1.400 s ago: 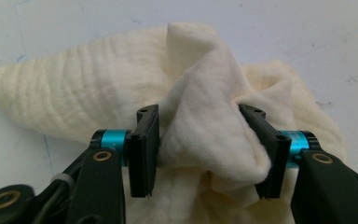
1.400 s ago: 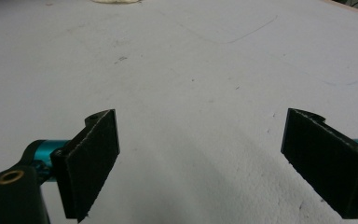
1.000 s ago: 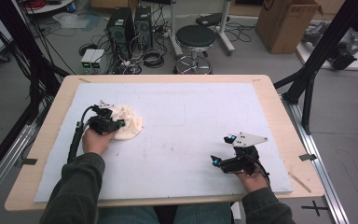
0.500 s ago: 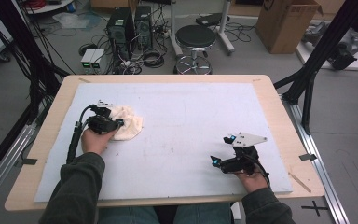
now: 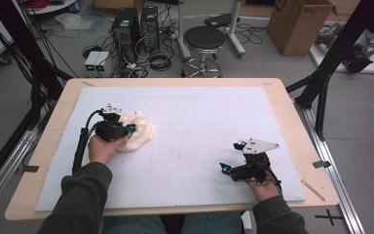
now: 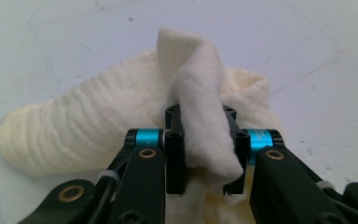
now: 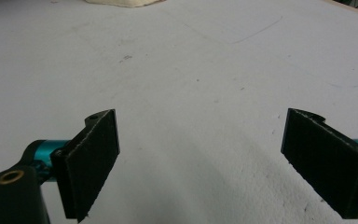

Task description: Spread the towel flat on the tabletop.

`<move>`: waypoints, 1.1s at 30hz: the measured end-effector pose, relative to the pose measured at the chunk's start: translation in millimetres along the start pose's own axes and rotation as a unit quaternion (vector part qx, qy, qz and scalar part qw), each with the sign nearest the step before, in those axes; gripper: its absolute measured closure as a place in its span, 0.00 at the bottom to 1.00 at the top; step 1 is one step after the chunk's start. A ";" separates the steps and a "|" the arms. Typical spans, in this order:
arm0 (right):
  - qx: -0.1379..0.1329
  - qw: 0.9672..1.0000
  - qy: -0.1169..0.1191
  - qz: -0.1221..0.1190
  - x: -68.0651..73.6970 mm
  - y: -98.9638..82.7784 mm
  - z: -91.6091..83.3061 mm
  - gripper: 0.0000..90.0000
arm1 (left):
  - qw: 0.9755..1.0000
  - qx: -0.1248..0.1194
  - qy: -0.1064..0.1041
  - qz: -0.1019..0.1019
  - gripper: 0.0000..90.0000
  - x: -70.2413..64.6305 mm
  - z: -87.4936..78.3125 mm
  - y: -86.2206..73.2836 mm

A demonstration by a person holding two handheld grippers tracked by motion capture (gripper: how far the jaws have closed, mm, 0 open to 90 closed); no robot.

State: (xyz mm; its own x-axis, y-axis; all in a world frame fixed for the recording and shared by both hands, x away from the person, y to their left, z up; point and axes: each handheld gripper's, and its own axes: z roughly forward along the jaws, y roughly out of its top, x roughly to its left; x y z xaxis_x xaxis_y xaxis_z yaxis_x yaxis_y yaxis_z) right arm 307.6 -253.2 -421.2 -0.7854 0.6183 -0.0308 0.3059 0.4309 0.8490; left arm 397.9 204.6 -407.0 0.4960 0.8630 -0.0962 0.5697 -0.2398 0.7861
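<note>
Right tool [image 5: 230, 156]: nearest the person, low over the near right part of the surface; jaws stand wide apart with nothing between them, as the right gripper view shows.
Room by right tool: bare white mat [image 5: 199, 126] ahead and to its left; the mat's near edge and right edge are both close by.
Left tool [image 5: 126, 129]: farther in, on the left half of the mat; its jaws have just been closing and now pinch a raised fold of the cloth [image 6: 200, 126] between them.
Cloth [image 5: 139, 131]: cream, crumpled, lying on the left part of the mat with the pinched fold standing up from the heap; the rest spreads flat beyond and to the side of the jaws in the left gripper view.
Room by cloth: open mat on its far side and across the whole middle, well apart from the right tool.
Mat edges: a strip of bare wood of the surface [image 5: 292, 112] shows around all four sides.
Beyond the surface: a round stool [image 5: 204, 38] and a cardboard box [image 5: 299, 22] on the floor.
Count: two tools, one cloth, one mat, one stool, one box.
</note>
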 end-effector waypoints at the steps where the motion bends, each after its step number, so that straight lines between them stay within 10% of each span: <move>1: -0.001 1.000 0.000 -0.001 -0.2 0.1 0.1 0.12 | 1.000 -0.004 -0.006 0.000 0.83 -2.9 -0.7 1.2; 16: -0.004 1.000 -0.001 -0.002 0.9 0.5 -2.7 0.12 | 0.996 -0.028 -0.080 0.037 0.83 -57.2 -11.2 17.2; 33: -0.013 1.000 -0.008 -0.005 0.3 0.6 -6.8 0.12 | 0.979 -0.066 -0.188 0.046 0.83 -137.1 -10.4 27.0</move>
State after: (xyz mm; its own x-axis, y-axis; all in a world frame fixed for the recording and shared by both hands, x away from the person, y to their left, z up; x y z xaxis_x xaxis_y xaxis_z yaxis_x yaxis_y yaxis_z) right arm 303.9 -257.2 -417.1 -0.7794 0.6247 -0.0471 0.2847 0.4201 0.8616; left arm 338.5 84.4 -366.1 0.7617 0.6095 -0.2200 0.4341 -0.2278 0.8716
